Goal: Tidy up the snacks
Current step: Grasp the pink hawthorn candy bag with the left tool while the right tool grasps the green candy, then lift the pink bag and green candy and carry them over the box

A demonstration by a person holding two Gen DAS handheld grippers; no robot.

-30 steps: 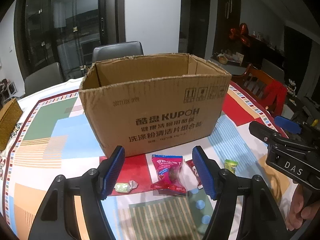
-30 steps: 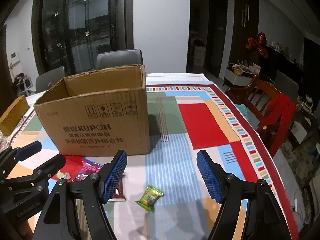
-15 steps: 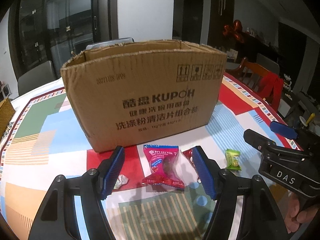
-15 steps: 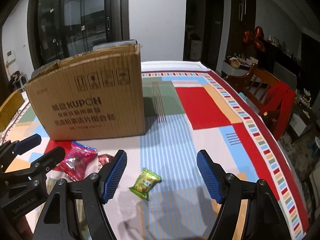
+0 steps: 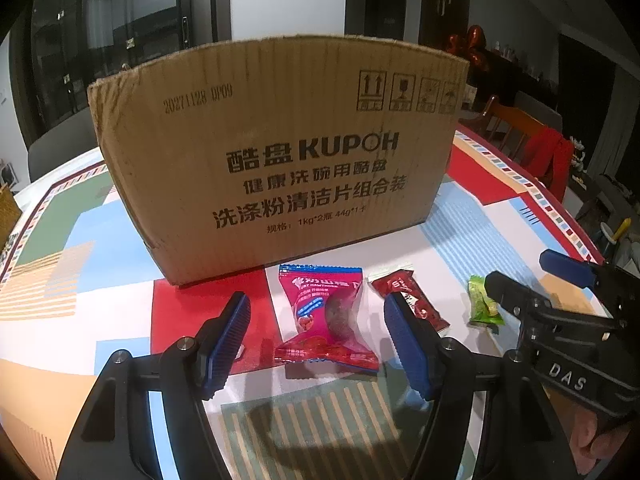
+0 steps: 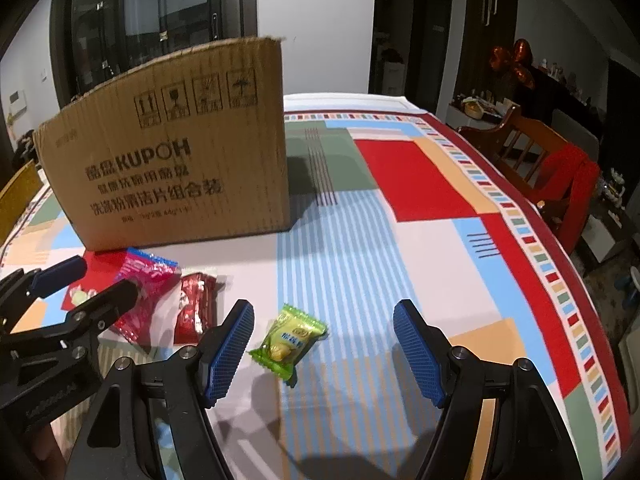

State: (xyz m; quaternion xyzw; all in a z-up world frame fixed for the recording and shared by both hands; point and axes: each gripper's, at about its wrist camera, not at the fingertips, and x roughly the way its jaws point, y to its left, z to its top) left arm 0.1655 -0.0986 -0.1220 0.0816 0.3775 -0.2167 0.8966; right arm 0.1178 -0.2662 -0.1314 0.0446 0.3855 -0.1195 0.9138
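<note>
Tools both dropped closer to the desk (image 6: 420,240) since a second ago, jaws apart and empty: left tool (image 5: 318,344) frames the crinkly magenta snack pack (image 5: 324,316) low centre, right tool (image 6: 324,344) the glossy green candy (image 6: 288,336). Looks like grabs come next, then the corrugated cardboard box (image 5: 280,152) behind

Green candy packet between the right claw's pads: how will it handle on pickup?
The green candy packet is a thin crimped film wrapper, so probably light and crinkly, its ends flopping. It bulges around a lump, likely firm there. Glossy film lying flat on the tablecloth may slip.
</note>
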